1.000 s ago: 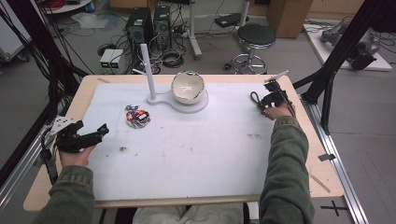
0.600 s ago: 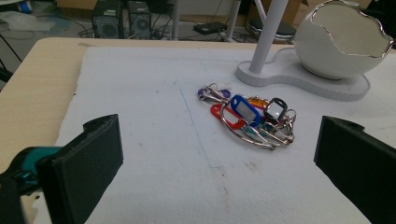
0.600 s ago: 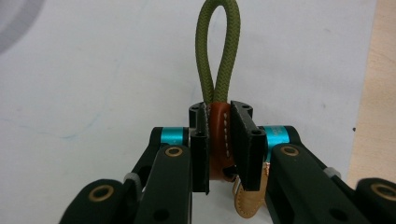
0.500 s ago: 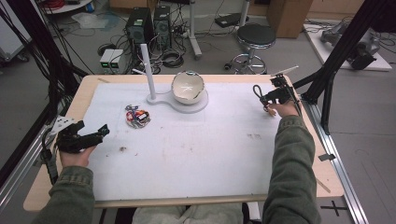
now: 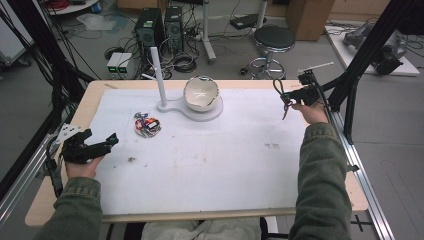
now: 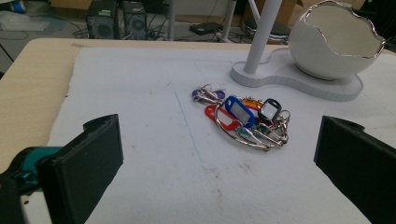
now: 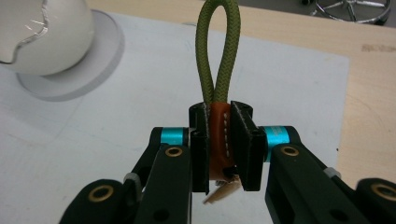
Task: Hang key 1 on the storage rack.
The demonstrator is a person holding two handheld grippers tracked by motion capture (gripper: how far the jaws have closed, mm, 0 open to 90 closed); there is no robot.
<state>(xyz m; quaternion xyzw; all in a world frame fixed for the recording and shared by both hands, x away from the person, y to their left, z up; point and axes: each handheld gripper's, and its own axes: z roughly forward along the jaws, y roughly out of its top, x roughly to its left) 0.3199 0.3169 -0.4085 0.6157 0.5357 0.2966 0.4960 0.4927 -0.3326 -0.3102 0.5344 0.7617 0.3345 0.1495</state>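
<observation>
From the high view, the right gripper [image 5: 291, 96] is up in the air, to the right of the white egg-shaped bowl [image 5: 201, 93]. It holds a green cord loop [image 5: 278, 89], and a bit of the cord hangs down under it. The bowl sits on a white stand [image 5: 192, 108] with a tall post [image 5: 159, 75]. The left gripper [image 5: 102, 144] is low over the surface [image 5: 210, 155], far to the left of the bowl and nearer the person. A bunch of keys with coloured tags [image 5: 146, 125] lies on the surface, just left of the stand.

From the left gripper view, the two black jaws stand wide apart with nothing between them. The bunch of keys [image 6: 243, 120] lies ahead of them, untouched, a little in front of the stand [image 6: 299, 79]. The bowl [image 6: 337, 38] is behind the keys, to the right.

From the right gripper view, the jaws are pressed tight on an orange leather tab [image 7: 219, 135] with white stitches. The green cord loop [image 7: 219, 51] sticks straight out of the tab. The bowl [image 7: 44, 35] is ahead and to the left.

I think the picking up is done, because the loop is off the surface. What is left is to carry it to the stand, maybe to slip it over the post or drop it in the bowl. The keys have not been picked up yet
</observation>
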